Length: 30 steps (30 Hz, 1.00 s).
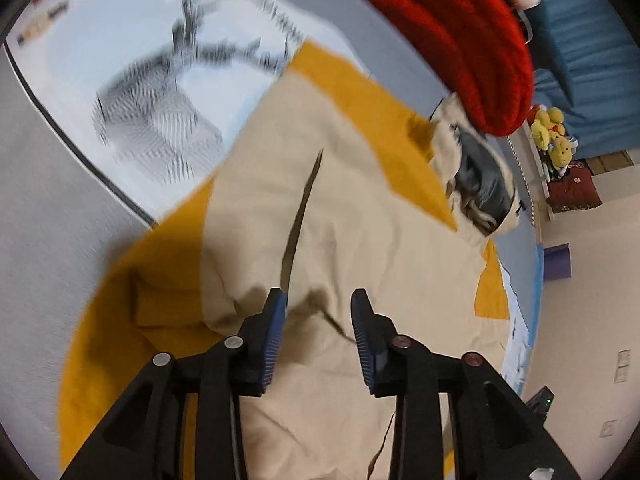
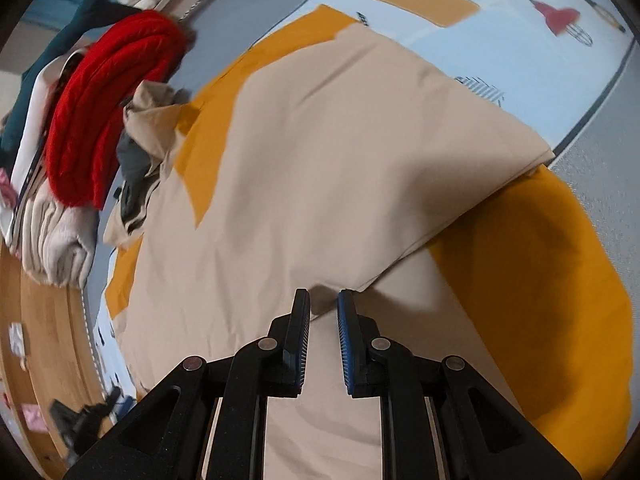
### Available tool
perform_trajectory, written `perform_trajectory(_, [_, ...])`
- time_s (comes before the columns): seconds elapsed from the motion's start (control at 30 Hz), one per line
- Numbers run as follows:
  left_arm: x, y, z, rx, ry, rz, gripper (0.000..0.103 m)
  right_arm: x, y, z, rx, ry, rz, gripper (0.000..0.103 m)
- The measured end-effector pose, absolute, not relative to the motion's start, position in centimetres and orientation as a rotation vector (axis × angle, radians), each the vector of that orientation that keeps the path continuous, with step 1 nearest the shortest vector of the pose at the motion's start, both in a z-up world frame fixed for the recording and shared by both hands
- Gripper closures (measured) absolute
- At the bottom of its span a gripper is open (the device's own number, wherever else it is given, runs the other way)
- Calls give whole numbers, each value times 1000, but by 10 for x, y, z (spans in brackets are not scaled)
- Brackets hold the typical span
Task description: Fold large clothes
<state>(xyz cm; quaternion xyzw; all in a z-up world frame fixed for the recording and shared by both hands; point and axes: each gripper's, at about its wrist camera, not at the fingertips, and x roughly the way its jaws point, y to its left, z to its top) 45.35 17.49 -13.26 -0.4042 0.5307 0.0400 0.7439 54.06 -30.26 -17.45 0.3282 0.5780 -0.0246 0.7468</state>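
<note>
A large beige garment [image 1: 360, 208] lies spread on an orange cloth [image 1: 120, 320] on the bed. A dark open seam runs down its middle in the left wrist view. My left gripper [image 1: 319, 300] is open just above the beige fabric and holds nothing. In the right wrist view the beige garment [image 2: 320, 160] has a flap folded over, with its edge running to a corner at the right. My right gripper [image 2: 323, 300] is open with a narrow gap, right at the folded flap's lower edge, and nothing is clamped between the jaws.
A stack of folded clothes topped by a red knit sweater [image 2: 108, 92] sits at the bed's far side, also in the left wrist view [image 1: 460, 32]. A crumpled beige and grey garment [image 2: 148, 140] lies beside it. The printed bedsheet [image 1: 140, 80] surrounds the orange cloth. Wooden floor [image 2: 44, 320] lies beyond the bed edge.
</note>
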Motion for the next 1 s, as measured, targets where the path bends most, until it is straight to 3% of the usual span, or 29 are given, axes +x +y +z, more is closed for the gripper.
perform_trajectory(0.33, [458,169,-151,-922,1192,131,70,538,-315,-173,752,1239,-110,88])
perform_trajectory(0.4, [459,169,-151,-925,1185,132,70,538,-316,-170,743,1220,-109,92])
perform_trajectory(0.43, [458,170,-151,-928,1181,137,70,537,-318,-168,734,1208,-113,99])
perform_trajectory(0.47, [457,171,-152,-937,1177,143,73,537,-320,-164,728,1189,-120,101])
perform_trajectory(0.53, [455,173,-152,-942,1165,147,95,536,-323,-159,731,1160,-129,103])
perform_trajectory(0.57, [455,174,-149,-932,1155,148,102,535,-324,-156,738,1145,-132,103])
perform_trajectory(0.8, [448,178,-100,-863,1014,179,102,527,-324,-146,686,1129,-196,102])
perform_trajectory(0.9, [443,183,-95,-811,1016,257,102,534,-317,-130,626,1071,-151,97])
perform_trajectory(0.97, [442,183,-98,-808,1036,271,102,538,-314,-126,623,1049,-106,85])
perform_trajectory(1.0, [445,182,-99,-803,1058,266,101,541,-314,-129,646,1054,-75,74])
